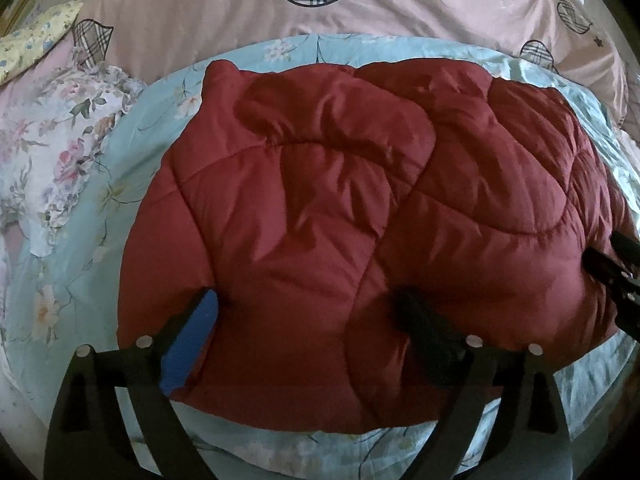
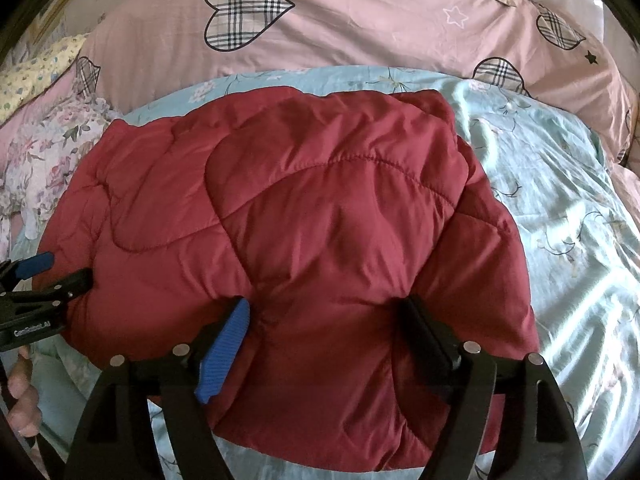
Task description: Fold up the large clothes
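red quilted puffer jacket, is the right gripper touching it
Touching: the right wrist view shows the right gripper with both fingers pressed into the red quilted puffer jacket.

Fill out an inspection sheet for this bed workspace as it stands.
Surface: light blue floral quilt spread over the bed.
Job's things: dark red quilted puffer jacket lying bunched and folded on the quilt.
Clutter: white floral garment left of the jacket; yellow floral pillow at far left.
Grippers: left gripper and right gripper each have jaws spread wide, pressing into the jacket's near edge.
Cables: nothing seen.
Surroundings: pink duvet with plaid hearts behind the quilt.
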Demonstrator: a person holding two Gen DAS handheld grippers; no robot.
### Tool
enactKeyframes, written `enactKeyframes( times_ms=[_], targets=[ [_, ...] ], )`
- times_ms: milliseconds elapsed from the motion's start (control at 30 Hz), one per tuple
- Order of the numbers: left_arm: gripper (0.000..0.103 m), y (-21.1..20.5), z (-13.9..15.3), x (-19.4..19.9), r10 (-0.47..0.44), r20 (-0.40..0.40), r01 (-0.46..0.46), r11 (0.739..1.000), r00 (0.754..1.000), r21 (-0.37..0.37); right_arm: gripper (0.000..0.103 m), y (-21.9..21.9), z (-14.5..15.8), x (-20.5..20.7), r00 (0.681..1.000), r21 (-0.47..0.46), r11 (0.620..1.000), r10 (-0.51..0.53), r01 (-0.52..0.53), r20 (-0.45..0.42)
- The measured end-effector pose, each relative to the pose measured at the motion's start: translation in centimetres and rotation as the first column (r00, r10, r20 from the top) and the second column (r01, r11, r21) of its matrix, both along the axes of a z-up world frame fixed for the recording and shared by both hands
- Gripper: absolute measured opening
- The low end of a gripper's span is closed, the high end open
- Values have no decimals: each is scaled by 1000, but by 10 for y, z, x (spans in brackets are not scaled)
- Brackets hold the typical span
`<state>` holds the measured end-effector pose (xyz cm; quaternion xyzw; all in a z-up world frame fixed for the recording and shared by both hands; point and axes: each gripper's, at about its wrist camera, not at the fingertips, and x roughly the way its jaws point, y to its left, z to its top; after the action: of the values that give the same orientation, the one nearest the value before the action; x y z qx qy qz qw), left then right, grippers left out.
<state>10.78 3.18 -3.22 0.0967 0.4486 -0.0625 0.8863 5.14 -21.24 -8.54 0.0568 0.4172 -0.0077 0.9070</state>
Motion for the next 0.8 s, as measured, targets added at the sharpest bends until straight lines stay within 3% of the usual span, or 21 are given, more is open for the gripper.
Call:
enactKeyframes(
  times_ms=[333,567,700,800],
  targets=[
    [101,2,-5,5,5,8,-5,1000,1000,1,83,-3,-3,1,1000,8,1000,1,-1,7],
    [102,2,-7,8,6,7,-6,1000,1000,9,82,0,24,4,999,34,999,14,-16,47],
    [103,1,-5,9,5,1,-5,1000,1000,11,82,3,23,19,999,24,999,25,-26,32],
    [102,8,10,9,6,12,-6,999,1000,-53,84,-1,13,31,1000,17,1000,20,-20,-6]
  ],
)
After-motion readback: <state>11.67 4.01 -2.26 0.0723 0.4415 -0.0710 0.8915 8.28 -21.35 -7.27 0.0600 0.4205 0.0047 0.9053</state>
